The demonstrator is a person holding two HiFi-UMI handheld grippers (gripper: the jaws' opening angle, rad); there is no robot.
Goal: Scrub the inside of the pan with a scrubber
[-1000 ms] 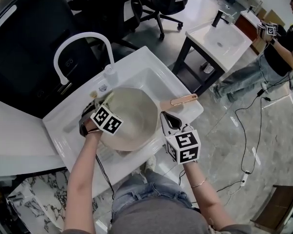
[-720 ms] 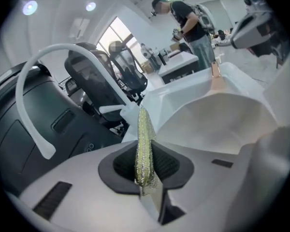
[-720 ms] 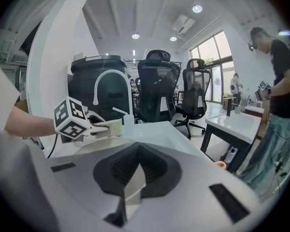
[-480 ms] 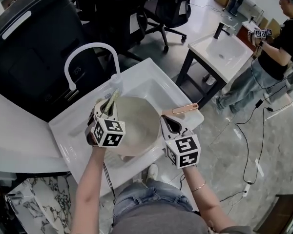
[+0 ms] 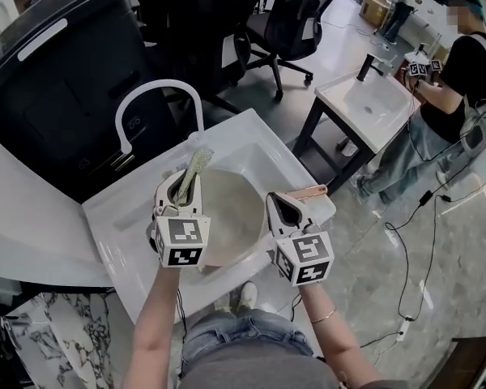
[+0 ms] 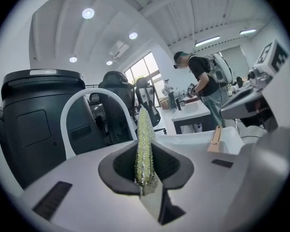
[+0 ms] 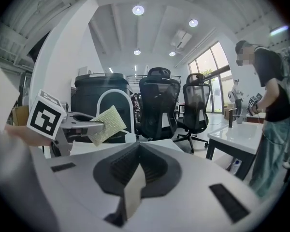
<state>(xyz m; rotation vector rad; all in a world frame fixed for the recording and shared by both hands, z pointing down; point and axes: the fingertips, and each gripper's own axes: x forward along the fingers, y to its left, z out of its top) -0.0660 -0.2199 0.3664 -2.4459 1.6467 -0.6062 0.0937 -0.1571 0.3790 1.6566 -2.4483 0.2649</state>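
A cream pan (image 5: 231, 213) sits in the white sink (image 5: 259, 148), its copper-coloured handle (image 5: 308, 190) lying over the sink's right rim. My left gripper (image 5: 181, 188) hangs above the pan's left side, shut on a yellow-green scrubber (image 5: 196, 168) that sticks up past its tips. In the left gripper view the scrubber (image 6: 144, 146) stands edge-on between the jaws, and the pan handle (image 6: 216, 138) shows to the right. My right gripper (image 5: 285, 209) hovers above the pan's right rim, shut and empty. From the right gripper view I see the scrubber (image 7: 108, 124).
A white arched faucet (image 5: 158, 96) rises behind the sink. A large black bin (image 5: 57, 79) and office chairs (image 5: 283, 31) stand beyond it. To the right are a second sink stand (image 5: 373, 96), a person (image 5: 462, 63) and cables on the floor (image 5: 405, 217).
Both grippers have risen from the pan toward the head camera. The left one left the pan's left rim with the scrubber still in it. The right stays shut.
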